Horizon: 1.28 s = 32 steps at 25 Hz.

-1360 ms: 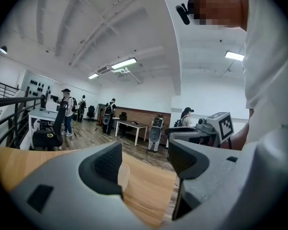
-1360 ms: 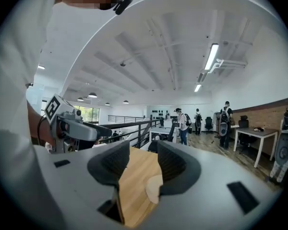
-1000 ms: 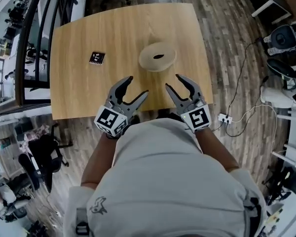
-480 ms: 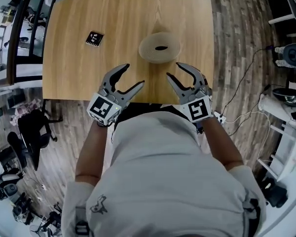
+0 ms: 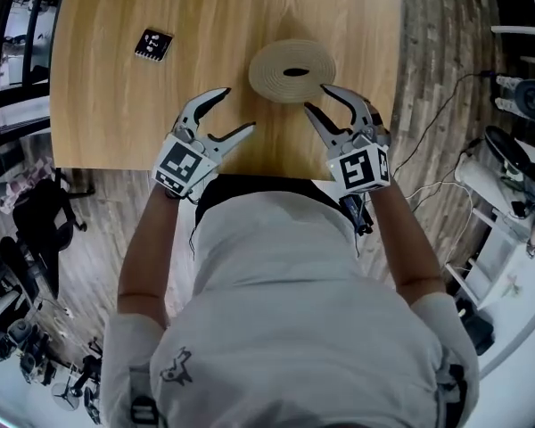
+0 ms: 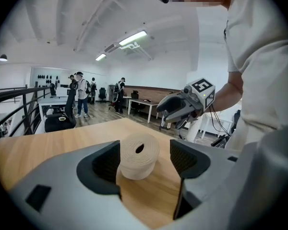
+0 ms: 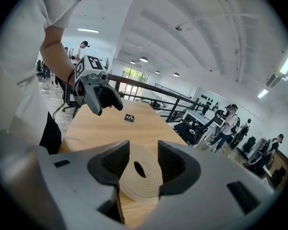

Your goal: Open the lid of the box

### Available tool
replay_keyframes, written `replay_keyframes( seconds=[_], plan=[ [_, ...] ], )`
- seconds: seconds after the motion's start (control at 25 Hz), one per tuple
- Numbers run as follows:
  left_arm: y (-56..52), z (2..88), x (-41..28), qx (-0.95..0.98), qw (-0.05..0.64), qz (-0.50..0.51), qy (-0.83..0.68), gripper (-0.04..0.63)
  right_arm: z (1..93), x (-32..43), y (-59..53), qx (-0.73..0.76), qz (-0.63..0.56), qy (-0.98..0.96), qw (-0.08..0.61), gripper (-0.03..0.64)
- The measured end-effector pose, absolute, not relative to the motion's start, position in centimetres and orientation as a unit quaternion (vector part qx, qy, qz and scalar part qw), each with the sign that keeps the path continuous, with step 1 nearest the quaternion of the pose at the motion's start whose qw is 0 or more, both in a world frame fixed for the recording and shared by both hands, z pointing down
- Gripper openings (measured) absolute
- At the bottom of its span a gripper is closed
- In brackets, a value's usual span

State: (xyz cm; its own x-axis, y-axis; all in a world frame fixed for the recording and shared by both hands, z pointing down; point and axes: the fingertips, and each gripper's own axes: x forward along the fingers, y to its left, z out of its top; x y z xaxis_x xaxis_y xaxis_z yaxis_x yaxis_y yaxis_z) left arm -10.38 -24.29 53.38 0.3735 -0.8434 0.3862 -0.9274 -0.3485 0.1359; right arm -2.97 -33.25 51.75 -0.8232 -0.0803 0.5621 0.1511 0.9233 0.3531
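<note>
A person (image 5: 285,310) in a pale shirt stands at the near edge of a wooden table (image 5: 98,105), a two-jaw tool in each hand, both aimed at a round, ribbed beige box (image 5: 269,86). The left gripper (image 5: 237,110) is held with its jaws spread wide and nothing between them. The box sits ahead of it and off to its right, clear of its tips, and appears in the left gripper view as a squat drum framed in the gap. The right gripper (image 5: 316,97) is likewise spread and clamped on nothing. Its tips reach the near right rim of the box, and whether either one touches the rim cannot be told. In the right gripper view both dark pads cut off the sides of the box. The lid (image 5: 272,68) is on, its top marked by a dark oval hole (image 5: 295,72). From above, the seam between lid and body is hard to make out. A small black card (image 5: 152,45) with a white pattern lies flat on the table well beyond the left gripper and to its left; the pattern is too small to read. The person's torso hides the near table edge between the two arms and both grips. The far edge of the table is cut off at the top of the head view. Standing people and desks behind are small and blurred.
</note>
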Motion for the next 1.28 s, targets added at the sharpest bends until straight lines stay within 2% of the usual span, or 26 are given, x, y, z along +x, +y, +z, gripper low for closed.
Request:
replay_keyframes(
  seconds=[0.32,0.56,0.96,1.28],
  plan=[
    [-26.0,61.6,-11.0,0.823,0.217,0.145,-0.505,0.321,58.8,-4.5,-35.9,-0.062,-0.219,-0.893,0.388,0.191],
    [-27.0,66.4,-11.3,0.834,0.226,0.16,-0.477,0.322,63.1,-5.9,-37.0,-0.092,-0.26,-0.856,0.437,0.176],
    [-29.4,70.5,-11.0,0.852,0.21,0.175,-0.446,0.325,66.7,-6.7,-37.5,-0.135,-0.303,-0.817,0.472,0.159],
    [-30.8,71.9,-8.8,0.873,0.189,0.188,-0.408,0.333,67.6,-6.7,-36.7,-0.15,-0.344,-0.796,0.476,0.113]
  ],
)
